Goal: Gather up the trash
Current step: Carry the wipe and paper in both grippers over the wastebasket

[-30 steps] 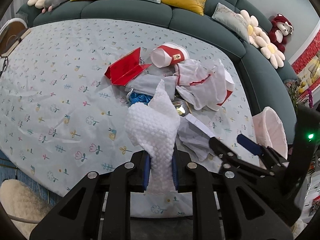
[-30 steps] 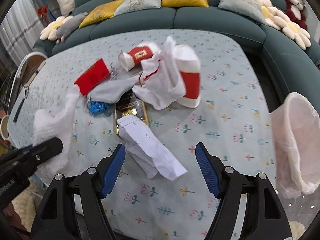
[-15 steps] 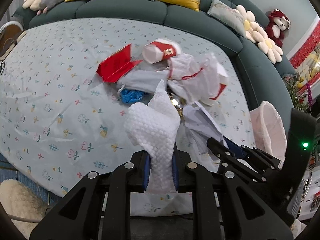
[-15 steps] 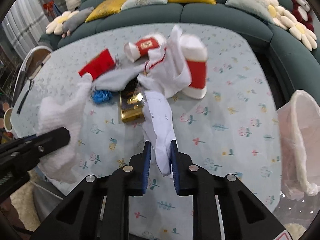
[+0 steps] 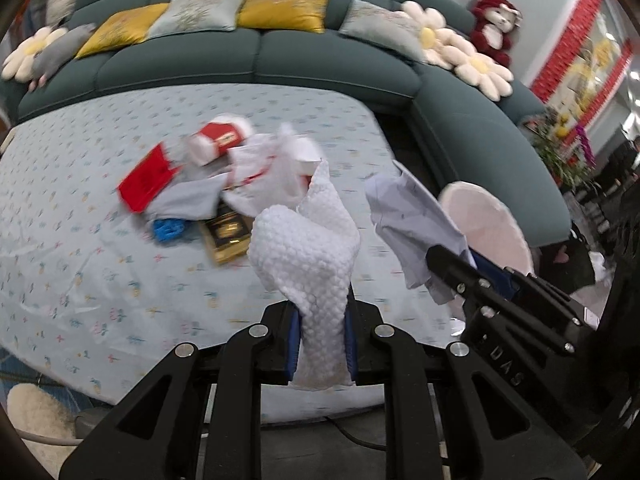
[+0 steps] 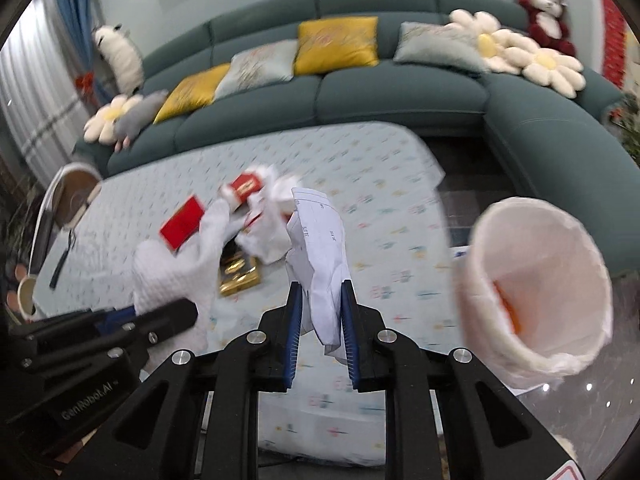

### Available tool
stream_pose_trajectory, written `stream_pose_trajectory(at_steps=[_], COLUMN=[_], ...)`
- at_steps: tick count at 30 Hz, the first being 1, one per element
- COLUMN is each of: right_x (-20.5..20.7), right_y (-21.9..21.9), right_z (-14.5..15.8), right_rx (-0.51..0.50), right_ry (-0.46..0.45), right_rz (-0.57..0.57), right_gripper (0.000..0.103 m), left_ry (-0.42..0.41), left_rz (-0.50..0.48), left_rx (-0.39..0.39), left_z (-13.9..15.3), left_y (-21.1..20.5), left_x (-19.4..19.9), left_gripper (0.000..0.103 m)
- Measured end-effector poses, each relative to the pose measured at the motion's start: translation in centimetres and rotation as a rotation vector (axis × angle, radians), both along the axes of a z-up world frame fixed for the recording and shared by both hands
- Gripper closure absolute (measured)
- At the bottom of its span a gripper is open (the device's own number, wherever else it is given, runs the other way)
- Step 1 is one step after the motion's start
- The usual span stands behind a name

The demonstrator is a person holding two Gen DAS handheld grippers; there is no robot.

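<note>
My left gripper (image 5: 321,332) is shut on a white bubble-wrap sheet (image 5: 308,244) that stands up above its blue pads, lifted off the table. My right gripper (image 6: 320,332) is shut on a crumpled white paper (image 6: 320,248), also held in the air; this paper (image 5: 412,224) and the right gripper (image 5: 480,276) show at the right of the left wrist view. A trash bin with a white liner (image 6: 536,292) stands to the right, off the table's end. Trash lies heaped on the table: a red packet (image 5: 148,178), a red-and-white cup (image 5: 218,138), white plastic bags (image 5: 268,172), a gold-and-black box (image 5: 228,234), a blue scrap (image 5: 170,229).
The table wears a pale flowered cloth (image 5: 80,272). A dark green curved sofa (image 6: 400,88) with cushions and plush toys wraps behind and to the right. A chair (image 6: 72,196) and a cup (image 6: 26,294) are at the table's left end. The left gripper (image 6: 120,328) is beside my right one.
The right gripper closed on the white paper and raised it from the table. Both grippers rose and swung right toward the bin; the left kept hold of the bubble wrap.
</note>
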State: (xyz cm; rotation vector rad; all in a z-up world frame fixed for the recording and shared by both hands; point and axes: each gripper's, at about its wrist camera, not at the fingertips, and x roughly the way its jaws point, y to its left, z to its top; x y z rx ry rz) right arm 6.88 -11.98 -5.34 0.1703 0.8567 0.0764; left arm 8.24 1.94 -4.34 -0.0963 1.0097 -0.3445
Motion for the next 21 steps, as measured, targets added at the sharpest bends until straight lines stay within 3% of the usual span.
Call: stream_pose_trajectory(at_steps=[12,21], right_x=[-4.7,-6.4], right_y=[-9.4,-14.7], right_z=[3.1,3.1], right_rx=[-0.034,-0.040], right_ry=[-0.100,-0.110], right_rz=[-0.190,-0.310], right_gripper=[0.085,0.085], left_ry=[-0.047,-0.054], left_rz=[-0.178,-0.291], left_rx=[-0.039,-0.032], left_z=[2.5,2.5], left_y=[-9.4,-15.5], left_x=[-1.3,-1.6], left_gripper=[0.085,0.086])
